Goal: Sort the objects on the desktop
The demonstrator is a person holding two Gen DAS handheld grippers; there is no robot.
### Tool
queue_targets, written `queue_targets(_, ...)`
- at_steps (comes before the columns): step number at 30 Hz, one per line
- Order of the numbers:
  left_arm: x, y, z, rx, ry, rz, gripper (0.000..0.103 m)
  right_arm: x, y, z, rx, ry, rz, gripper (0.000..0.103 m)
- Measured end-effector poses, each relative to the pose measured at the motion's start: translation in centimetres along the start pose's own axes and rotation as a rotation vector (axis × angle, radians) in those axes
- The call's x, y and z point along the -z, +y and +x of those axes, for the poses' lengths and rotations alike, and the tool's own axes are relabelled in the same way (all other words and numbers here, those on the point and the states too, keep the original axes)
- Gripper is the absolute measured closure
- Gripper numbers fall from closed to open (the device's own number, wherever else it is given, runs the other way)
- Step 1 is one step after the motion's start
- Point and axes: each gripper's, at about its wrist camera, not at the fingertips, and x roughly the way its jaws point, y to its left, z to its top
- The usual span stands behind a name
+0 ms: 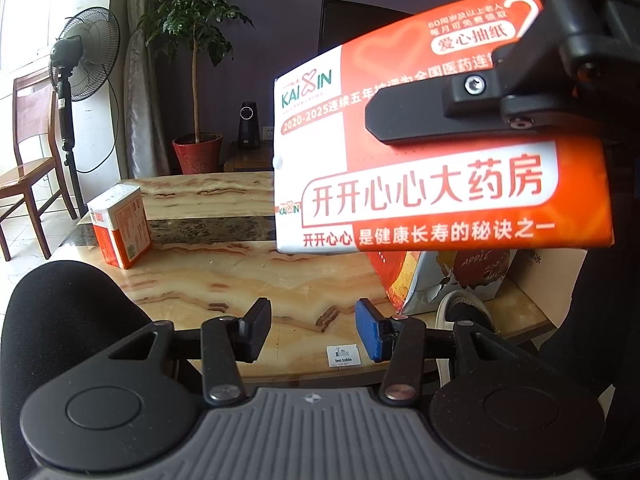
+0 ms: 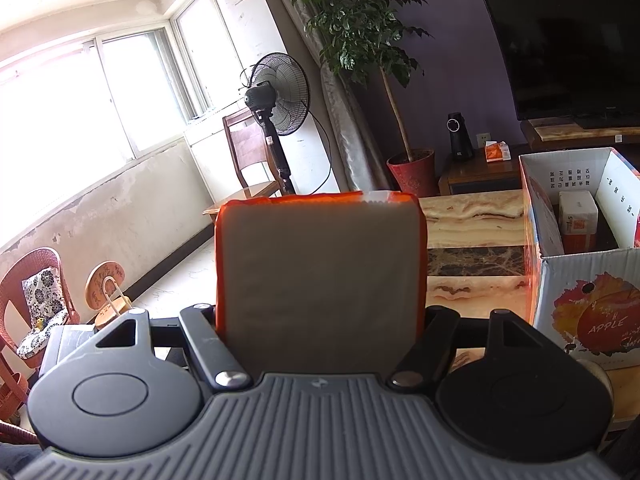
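My right gripper (image 2: 320, 316) is shut on an orange-and-white tissue pack (image 2: 320, 272), which fills the gap between its jaws and is held in the air. In the left wrist view the same pack (image 1: 432, 196) hangs at the upper right, with one black finger (image 1: 420, 120) lying across its face. My left gripper (image 1: 312, 328) is open over the near edge of the marble tea table (image 1: 224, 280), with nothing between its pads. A second tissue pack (image 1: 120, 228) stands upright on the table's left side. A third pack (image 2: 578, 216) lies inside the open apple carton (image 2: 580, 280).
The apple carton (image 1: 440, 284) stands on the table's right side, below the held pack. A shoe (image 1: 460, 312) shows beside it, and a dark knee (image 1: 60, 320) at the left. Behind the table are a potted plant (image 2: 412, 172), a fan (image 2: 276, 96), a chair (image 1: 28, 160) and a TV (image 2: 568, 48).
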Motion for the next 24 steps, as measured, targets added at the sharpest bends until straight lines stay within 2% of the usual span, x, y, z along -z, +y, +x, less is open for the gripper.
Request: queue_targets(24, -0.02, 0.03, 0.12, 0.000, 0.001, 0.002, 0.055, -0.47, -0.47, 0.30, -0.001, -0.002, 0.004, 0.029)
